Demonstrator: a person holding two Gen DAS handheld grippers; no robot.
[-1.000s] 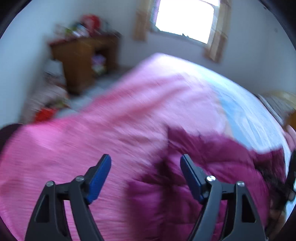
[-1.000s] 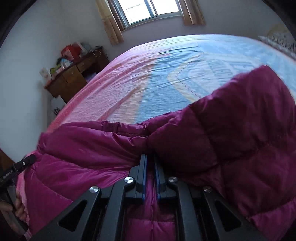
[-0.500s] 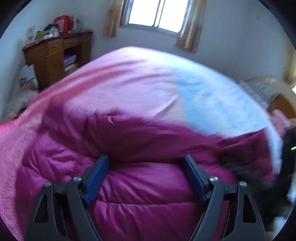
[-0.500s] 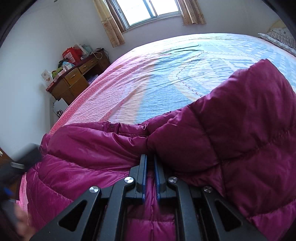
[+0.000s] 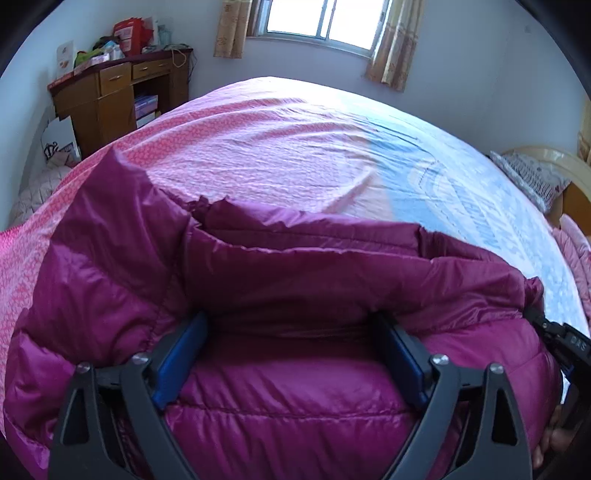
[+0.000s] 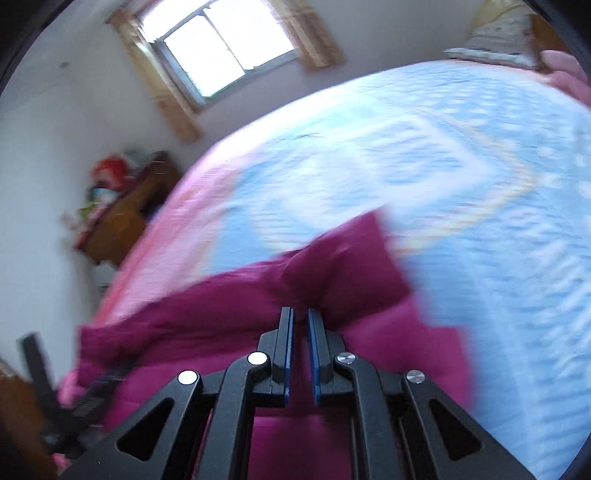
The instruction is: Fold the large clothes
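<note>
Left wrist view: we see the magenta quilted down jacket (image 5: 295, 295) lying bunched on the near part of the bed (image 5: 280, 155), which carries a pink and pale-blue cover. The left gripper (image 5: 291, 332) stands with its blue-padded fingers (image 5: 177, 354) spread wide, one at each side of a puffed fold of the jacket; the pads lie against the fabric but do not pinch it. At the lower right edge we note part of the other tool and a hand, close to the jacket.

Right wrist view (blurred by motion): the right gripper (image 6: 300, 321) has its fingers (image 6: 285, 343) drawn nearly together, a narrow slit between them. We cannot tell whether jacket fabric is caught there. The jacket (image 6: 332, 266) lies below and ahead of the tips, on the bed (image 6: 461, 184).

Background: a wooden desk (image 5: 110, 92) with clutter on top stands by the left wall, below a curtained window (image 5: 321, 22); a pillow (image 5: 532, 177) lies at the right.
</note>
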